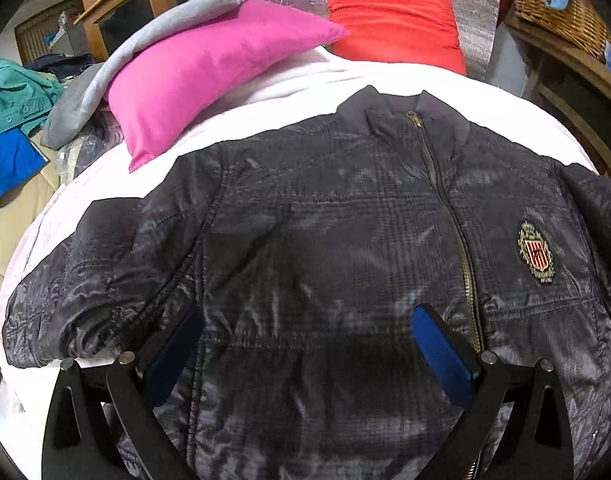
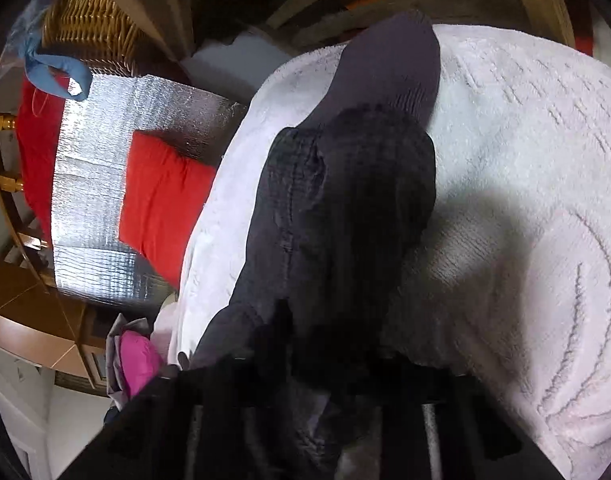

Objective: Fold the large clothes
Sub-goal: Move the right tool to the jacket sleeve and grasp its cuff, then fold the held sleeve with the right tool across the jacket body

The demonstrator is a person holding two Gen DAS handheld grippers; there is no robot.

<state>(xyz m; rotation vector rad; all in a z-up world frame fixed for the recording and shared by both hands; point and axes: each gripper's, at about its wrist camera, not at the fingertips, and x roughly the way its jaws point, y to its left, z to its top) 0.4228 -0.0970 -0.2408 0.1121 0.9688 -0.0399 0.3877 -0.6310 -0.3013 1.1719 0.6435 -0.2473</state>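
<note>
A dark quilted jacket (image 1: 325,220) lies face up and zipped on the white bedspread (image 1: 265,96), collar at the far side and a crest badge (image 1: 535,254) on the chest. My left gripper (image 1: 305,354) hovers over its lower front, open, with blue pads (image 1: 439,356) wide apart and nothing between them. In the right wrist view one jacket sleeve (image 2: 345,200) runs away from the camera, its ribbed cuff (image 2: 393,68) at the far end. The near end of that sleeve bunches in my right gripper (image 2: 305,372), which looks shut on the fabric; its fingers are mostly hidden by it.
A pink pillow (image 1: 209,76) and a red pillow (image 1: 393,24) lie at the head of the bed. Loose clothes are piled to the left (image 1: 21,96). A wicker basket (image 1: 557,8) sits on wooden shelving at the right. White bedspread (image 2: 525,200) lies bare beside the sleeve.
</note>
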